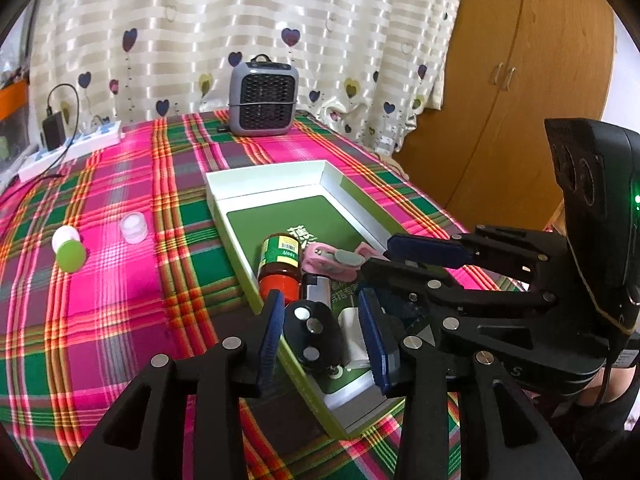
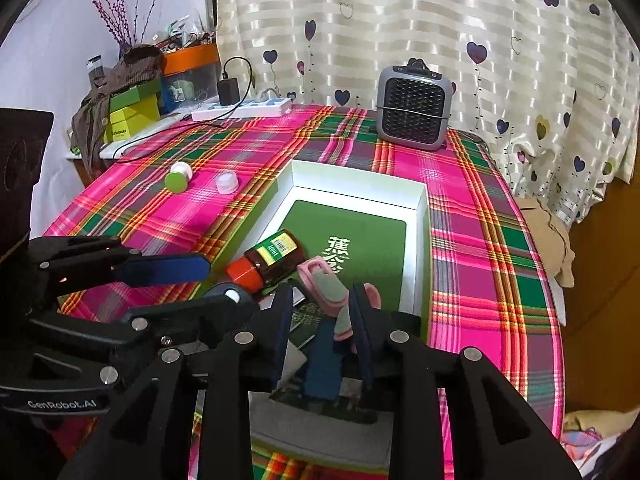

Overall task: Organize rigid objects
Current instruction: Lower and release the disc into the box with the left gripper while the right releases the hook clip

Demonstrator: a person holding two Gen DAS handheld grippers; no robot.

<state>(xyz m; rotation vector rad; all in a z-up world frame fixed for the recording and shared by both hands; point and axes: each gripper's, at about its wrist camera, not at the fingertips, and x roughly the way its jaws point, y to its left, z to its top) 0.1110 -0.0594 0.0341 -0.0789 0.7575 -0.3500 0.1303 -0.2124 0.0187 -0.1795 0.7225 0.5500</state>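
Two handheld grippers work over the near end of a green-lined box (image 1: 320,178) on a plaid-covered table (image 1: 120,280).

The left gripper (image 1: 322,330) stands with its jaws apart on either side of a black round object (image 1: 310,332) lying against the box's near left wall; a gap shows beside each pad. The right gripper (image 2: 322,320) is part open around a pink-and-grey tool (image 2: 326,284), pads not clearly pressing it. A brown jar with a red cap (image 2: 270,258) lies on its side along the left wall. The box's far half is bare green floor. Outside, left of the box, a green-and-white bottle (image 1: 69,249) and a small clear jar (image 1: 133,227) lie well apart from it on open cloth; a grey heater (image 1: 264,96) stands at the table's far edge.
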